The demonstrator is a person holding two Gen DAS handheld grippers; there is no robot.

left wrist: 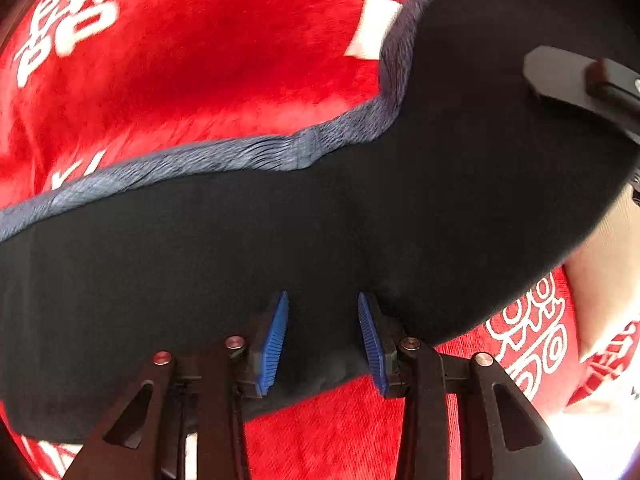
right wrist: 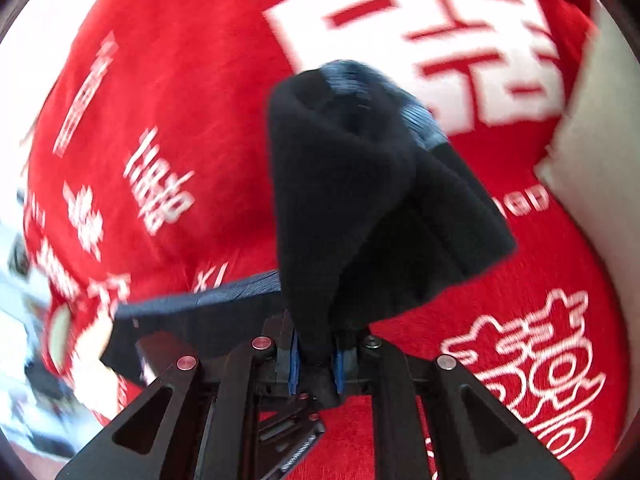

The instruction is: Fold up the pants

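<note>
The pants (left wrist: 280,240) are black with a blue-grey ribbed waistband (left wrist: 240,156) and lie on a red cloth. In the left wrist view my left gripper (left wrist: 323,340) is open, its blue pads (left wrist: 274,340) on either side of the pants' near edge, with fabric between them. In the right wrist view my right gripper (right wrist: 316,364) is shut on a bunched fold of the pants (right wrist: 360,200), lifted and draped ahead of it. The right gripper also shows at the right of the left wrist view (left wrist: 580,80).
A red plush cloth (left wrist: 200,60) with white characters covers the surface, also in the right wrist view (right wrist: 180,120). A pale surface (right wrist: 600,140) lies beyond its right edge. Blurred clutter sits at the far left (right wrist: 24,360).
</note>
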